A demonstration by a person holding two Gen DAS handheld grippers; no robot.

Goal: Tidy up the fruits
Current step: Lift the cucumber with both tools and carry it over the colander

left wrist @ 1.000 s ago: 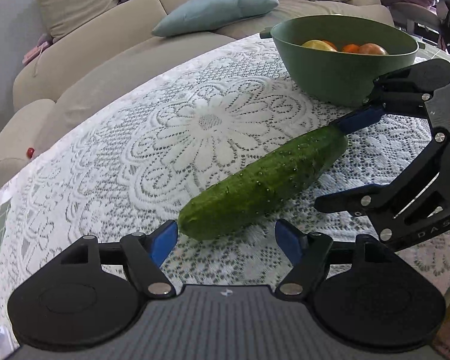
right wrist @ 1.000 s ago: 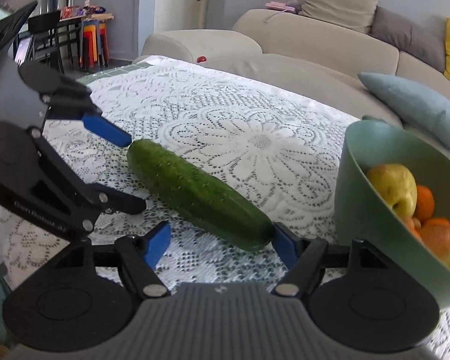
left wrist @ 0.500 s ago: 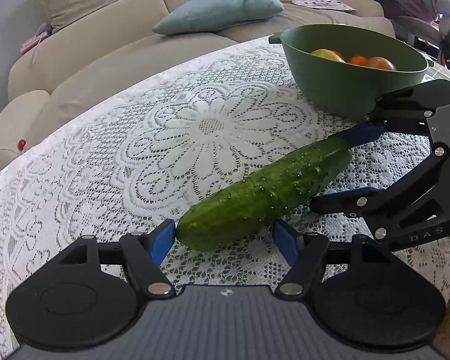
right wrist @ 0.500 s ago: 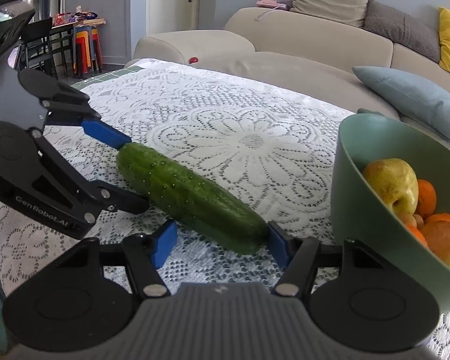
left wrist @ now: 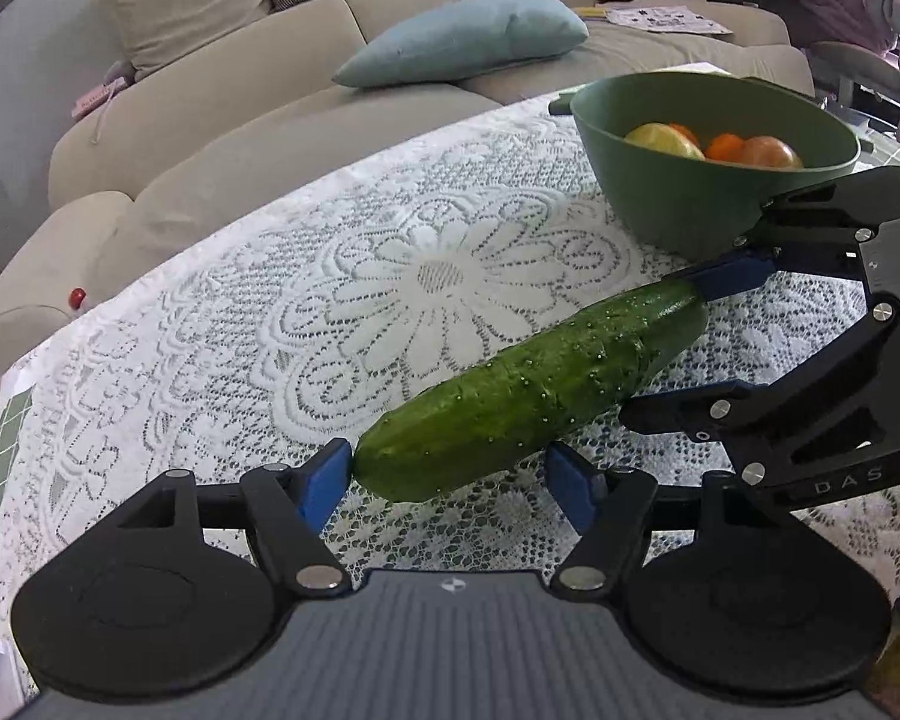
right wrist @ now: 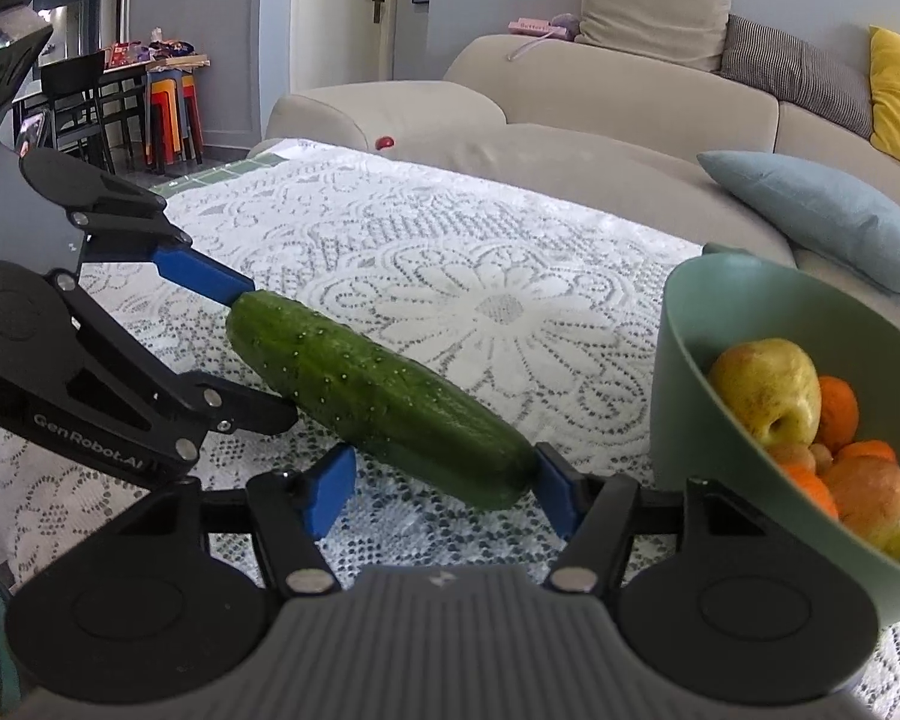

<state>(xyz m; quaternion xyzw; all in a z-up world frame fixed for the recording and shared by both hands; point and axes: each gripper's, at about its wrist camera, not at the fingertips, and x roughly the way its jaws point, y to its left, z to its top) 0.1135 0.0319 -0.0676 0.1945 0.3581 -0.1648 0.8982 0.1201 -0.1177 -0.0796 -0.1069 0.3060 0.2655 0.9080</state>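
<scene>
My left gripper (left wrist: 448,478) has narrowed onto one end of the cucumber (left wrist: 528,396), and my right gripper (right wrist: 444,483) has closed in on the other end; each has one blue pad touching, the other just clear. The cucumber has risen off the lace-covered table (left wrist: 390,276) since a second ago, so the lift toward the green bowl (right wrist: 720,360) at the table's far edge looks begun. I cannot tell whether either far pad truly bears on it.

I see white openwork lace cloth (left wrist: 438,276) over the tabletop, a glossy, bumpy-skinned cucumber (left wrist: 534,390), a smooth matt plastic-looking bowl (left wrist: 678,210), and my matt black gripper (left wrist: 450,480) with blue pads (left wrist: 324,483) and shiny metal rivets.
</scene>
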